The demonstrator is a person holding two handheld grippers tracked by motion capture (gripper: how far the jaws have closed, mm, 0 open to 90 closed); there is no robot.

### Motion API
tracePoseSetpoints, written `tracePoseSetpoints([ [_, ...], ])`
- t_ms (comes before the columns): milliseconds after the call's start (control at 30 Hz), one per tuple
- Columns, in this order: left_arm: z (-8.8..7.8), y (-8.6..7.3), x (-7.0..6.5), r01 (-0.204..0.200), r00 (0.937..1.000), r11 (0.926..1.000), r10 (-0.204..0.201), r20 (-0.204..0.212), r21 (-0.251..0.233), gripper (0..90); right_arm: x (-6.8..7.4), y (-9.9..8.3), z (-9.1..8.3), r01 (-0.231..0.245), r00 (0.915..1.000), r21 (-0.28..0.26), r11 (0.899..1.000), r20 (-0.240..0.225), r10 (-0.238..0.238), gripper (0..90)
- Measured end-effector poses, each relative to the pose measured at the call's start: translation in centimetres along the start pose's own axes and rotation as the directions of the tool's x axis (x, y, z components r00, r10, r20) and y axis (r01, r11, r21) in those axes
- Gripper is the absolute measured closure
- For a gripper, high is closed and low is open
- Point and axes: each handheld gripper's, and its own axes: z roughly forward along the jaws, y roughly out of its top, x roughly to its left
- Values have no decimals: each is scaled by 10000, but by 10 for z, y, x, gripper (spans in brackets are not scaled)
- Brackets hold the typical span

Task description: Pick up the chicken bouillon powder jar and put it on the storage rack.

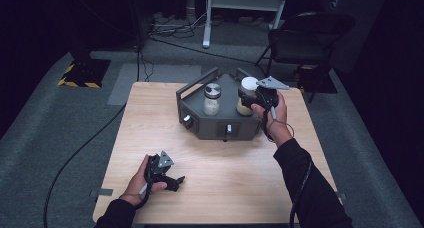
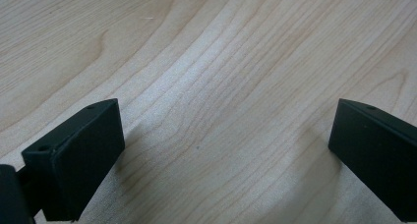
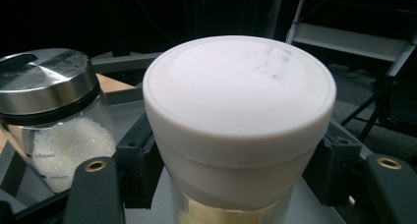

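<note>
- Dark curtains and grey carpet surround the pale wooden desk (image 1: 220, 188), which leaves the work well lit against a plain backdrop; a black folding chair (image 1: 305, 35) and a white frame stand well behind it, out of the way.
- Toward the far edge of the desk sits a dark grey angular metal fixture (image 1: 215, 123) with raised rails; its job seems to be to keep the jars upright and steady while one is handled.
- On the fixture's right side stands the white-lidded glass jar with yellowish contents (image 3: 238, 116), held in a black clamp block on each side, so it should not spin or tip when gripped.
- The right tool (image 1: 255, 100) reaches level from the near side to that jar. Its jaws stand at either side of the jar just below the white lid, closed in about as far as they go; I judge them clamped on the jar, though the pads themselves are hidden under the lid's rim.
- Left of it, apart, stands a clear glass shaker with a steel lid and white grains (image 1: 212, 99), untouched, probably waiting its turn.
- The left tool (image 1: 167, 178) rests low over the near left of the desk, jaws wide apart with bare wood between them, parked clear of the work.
</note>
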Motion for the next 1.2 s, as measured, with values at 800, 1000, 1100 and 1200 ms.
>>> tracePoseSetpoints([
  [800,0,0,0,3,10000,10000,-3,4,1,3,4,-11,3,140,9988,-101,9999,467,-135,188],
  [1000,0,0,0,-1,10000,10000,1,6,3,4,5,-13,3,248,9976,-84,9997,653,-242,73],
  [1100,0,0,0,2,10000,10000,-2,2,2,3,6,-17,3,380,9966,-163,9991,739,-367,52],
  [1200,0,0,0,4,10000,10000,-4,5,1,3,6,-21,1,616,9953,-282,9977,771,-593,52],
])
